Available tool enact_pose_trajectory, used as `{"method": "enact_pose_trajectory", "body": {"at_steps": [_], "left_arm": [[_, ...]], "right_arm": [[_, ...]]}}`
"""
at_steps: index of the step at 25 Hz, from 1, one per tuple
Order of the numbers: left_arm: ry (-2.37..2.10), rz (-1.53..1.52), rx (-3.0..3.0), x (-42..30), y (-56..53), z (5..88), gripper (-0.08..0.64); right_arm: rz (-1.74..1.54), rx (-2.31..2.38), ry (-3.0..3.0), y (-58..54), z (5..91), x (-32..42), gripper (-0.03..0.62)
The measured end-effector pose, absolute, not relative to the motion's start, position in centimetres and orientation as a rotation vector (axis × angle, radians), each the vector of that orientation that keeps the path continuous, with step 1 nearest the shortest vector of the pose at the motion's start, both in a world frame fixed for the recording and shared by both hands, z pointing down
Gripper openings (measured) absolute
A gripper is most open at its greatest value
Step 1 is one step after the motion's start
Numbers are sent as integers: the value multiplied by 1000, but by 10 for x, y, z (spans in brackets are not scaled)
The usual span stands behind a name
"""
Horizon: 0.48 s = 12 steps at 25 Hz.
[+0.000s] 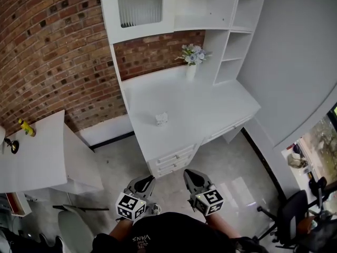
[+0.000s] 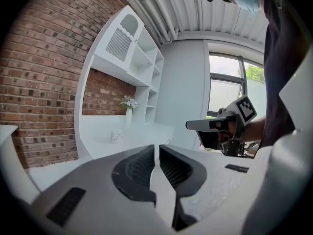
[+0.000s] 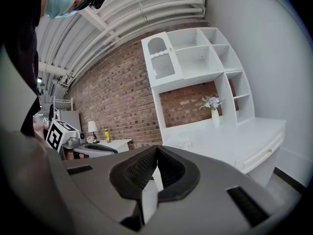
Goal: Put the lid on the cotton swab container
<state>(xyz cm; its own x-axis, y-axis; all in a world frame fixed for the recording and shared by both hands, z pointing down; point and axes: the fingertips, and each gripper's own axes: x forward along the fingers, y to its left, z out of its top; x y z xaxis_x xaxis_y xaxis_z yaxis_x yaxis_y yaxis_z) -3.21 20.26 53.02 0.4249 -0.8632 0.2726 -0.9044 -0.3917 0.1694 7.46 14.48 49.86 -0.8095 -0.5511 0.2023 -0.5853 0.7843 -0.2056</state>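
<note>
Setting: furnished study room, home-office style.
- Red brick wall [image 1: 52, 51], left and upper centre of the head view.
- White counter [image 1: 210, 109] with drawers [image 1: 174, 159] and open shelving [image 1: 231, 15] above it.
- Vase of flowers [image 1: 191, 62] at the back of the counter.
- White side table [image 1: 37, 157], far left, carrying a lamp [image 1: 11, 146] and a yellow bottle [image 1: 26, 127].
- Black office chair [image 1: 287, 215], lower right.
- Tall window [image 2: 225, 94]; ribbed ceiling [image 2: 195, 9].

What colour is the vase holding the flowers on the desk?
White. The vase shows best in the head view.

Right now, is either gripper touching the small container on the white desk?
No, the left gripper and right gripper hang near the person, well short of the container on the desk.
</note>
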Motion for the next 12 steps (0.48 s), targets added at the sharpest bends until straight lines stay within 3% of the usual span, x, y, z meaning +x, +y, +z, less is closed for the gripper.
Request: {"method": "enact_pose_trajectory", "body": {"at_steps": [4, 12], "left_arm": [[-1479, 215, 2411, -56, 188, 533, 66], [-1372, 267, 2461, -95, 158, 539, 138]], "right_arm": [[399, 959, -2823, 133, 502, 55, 69], [389, 1013, -2758, 114, 511, 21, 119]]}}
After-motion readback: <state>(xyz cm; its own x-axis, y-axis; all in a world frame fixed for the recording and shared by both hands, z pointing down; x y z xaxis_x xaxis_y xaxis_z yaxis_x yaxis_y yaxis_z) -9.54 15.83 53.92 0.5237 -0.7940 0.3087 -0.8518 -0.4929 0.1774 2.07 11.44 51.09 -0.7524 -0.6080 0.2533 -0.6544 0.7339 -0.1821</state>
